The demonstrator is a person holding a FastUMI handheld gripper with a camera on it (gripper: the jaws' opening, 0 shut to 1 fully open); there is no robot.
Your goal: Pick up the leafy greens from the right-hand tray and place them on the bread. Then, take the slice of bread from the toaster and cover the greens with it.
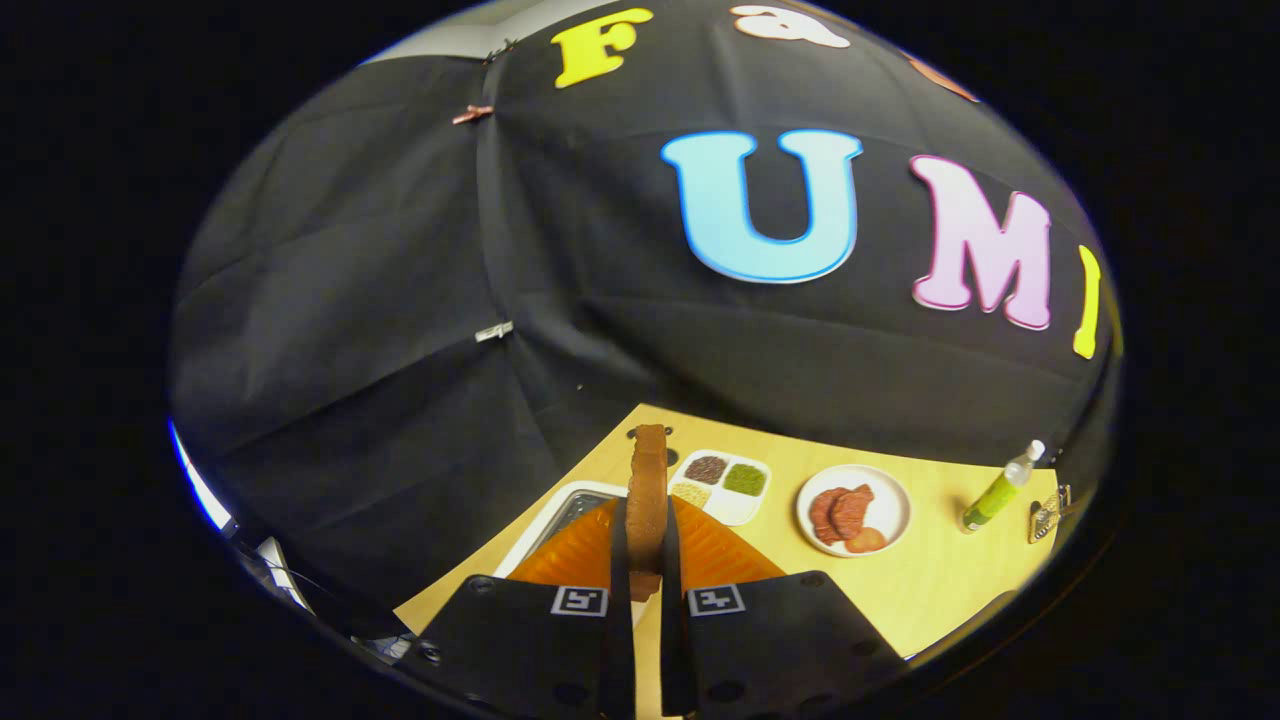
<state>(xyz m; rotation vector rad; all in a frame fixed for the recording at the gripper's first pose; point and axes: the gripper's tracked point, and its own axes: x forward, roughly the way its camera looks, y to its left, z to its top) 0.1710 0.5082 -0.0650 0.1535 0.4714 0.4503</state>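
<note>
Tongs (645, 545) clamped on the slice of bread (648, 495), both fingers pressing its faces; slice stands on edge, raised above the worktop (940, 590). Beyond the slice: compartment tray (735, 508) of greens and grains. Metal tray (560, 515) just beside that. Plate (893, 500) of meat slices and green bottle (995, 492) farther off.

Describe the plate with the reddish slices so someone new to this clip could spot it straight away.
Start at the light wooden table beyond the tongs, which are shut on a brown slice of bread held on edge. The round white plate with reddish meat-like slices lies between the white divided tray of dark, green and pale fillings and the green bottle with a white cap. It is the only round dish there.
</note>
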